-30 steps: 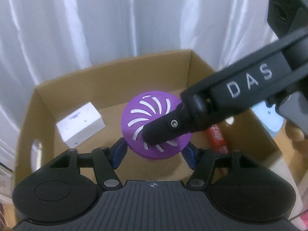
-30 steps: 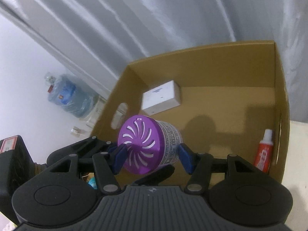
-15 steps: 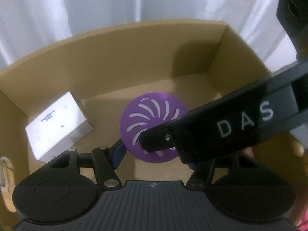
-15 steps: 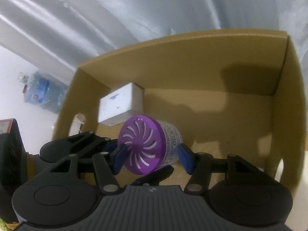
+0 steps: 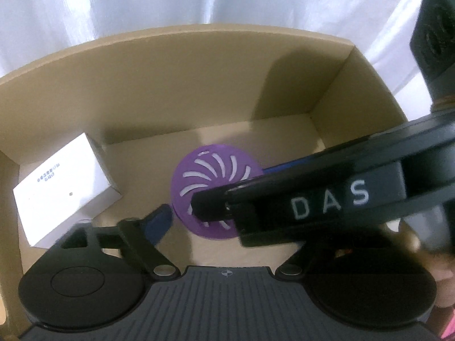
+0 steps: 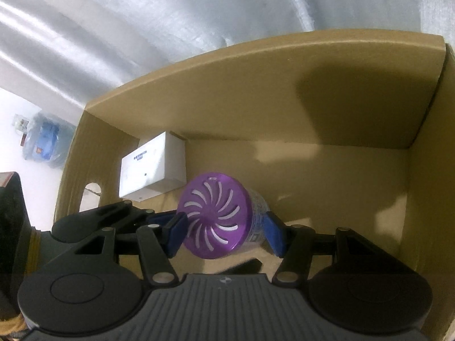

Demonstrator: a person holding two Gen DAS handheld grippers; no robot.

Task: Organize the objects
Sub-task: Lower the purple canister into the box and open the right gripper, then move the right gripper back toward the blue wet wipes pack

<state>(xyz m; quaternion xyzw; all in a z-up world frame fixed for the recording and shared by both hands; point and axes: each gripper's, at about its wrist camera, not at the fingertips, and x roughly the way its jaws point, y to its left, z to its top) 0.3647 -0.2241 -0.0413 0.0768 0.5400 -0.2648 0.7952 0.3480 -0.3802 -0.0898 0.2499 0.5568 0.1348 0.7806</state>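
The white letters "DAS" stand on the right gripper's black finger arm [image 5: 330, 201], seen from the left wrist. The white box [image 6: 153, 167] bears small dark print, too small and blurred to read in either view.

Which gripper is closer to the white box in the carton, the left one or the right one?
Left. In its own view the left gripper, jaws opening, has its left finger just beside the white box. The right gripper straddles the purple can, with the box beyond it.
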